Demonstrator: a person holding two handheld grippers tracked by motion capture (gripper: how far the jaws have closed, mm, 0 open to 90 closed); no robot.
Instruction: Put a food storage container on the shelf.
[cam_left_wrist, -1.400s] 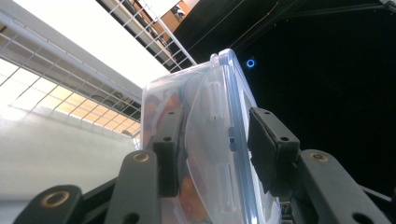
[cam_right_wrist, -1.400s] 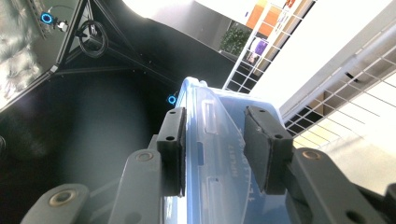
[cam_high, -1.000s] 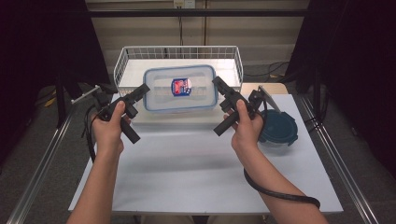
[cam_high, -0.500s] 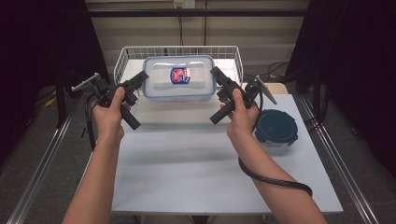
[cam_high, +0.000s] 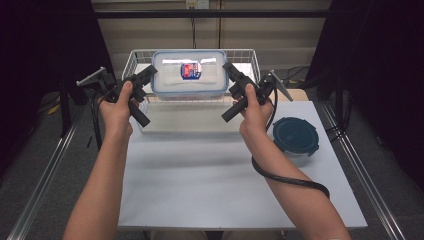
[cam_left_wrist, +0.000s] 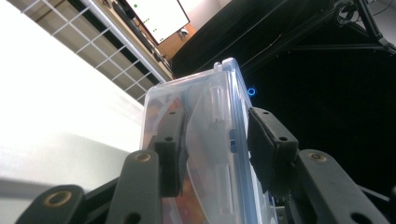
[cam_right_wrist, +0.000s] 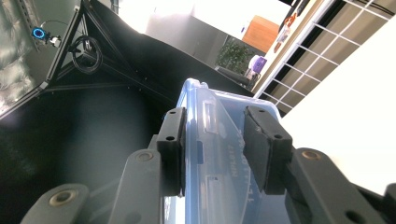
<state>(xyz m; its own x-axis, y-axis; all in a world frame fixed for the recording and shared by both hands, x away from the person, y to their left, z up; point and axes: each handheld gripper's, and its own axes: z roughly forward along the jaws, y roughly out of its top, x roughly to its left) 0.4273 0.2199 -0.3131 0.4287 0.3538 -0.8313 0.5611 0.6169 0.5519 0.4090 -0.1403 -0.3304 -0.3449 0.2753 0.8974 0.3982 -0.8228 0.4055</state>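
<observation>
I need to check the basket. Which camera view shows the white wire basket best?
The high view: the wire basket appears whole behind the lifted clear box. The left gripper view shows one stretch of its mesh wall; the right gripper view likewise.

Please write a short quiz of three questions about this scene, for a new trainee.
1. True or false: the box rests flat on the table.
2. What is behind the box? A) a wire basket B) a cardboard carton C) a bucket
3. Which tool grips the end of the box nearer the round container?

Key
1. False. The left tool and the right tool hold it in the air by its two ends.
2. A, the wire basket.
3. The right tool; its jaws clamp the box end.
</observation>
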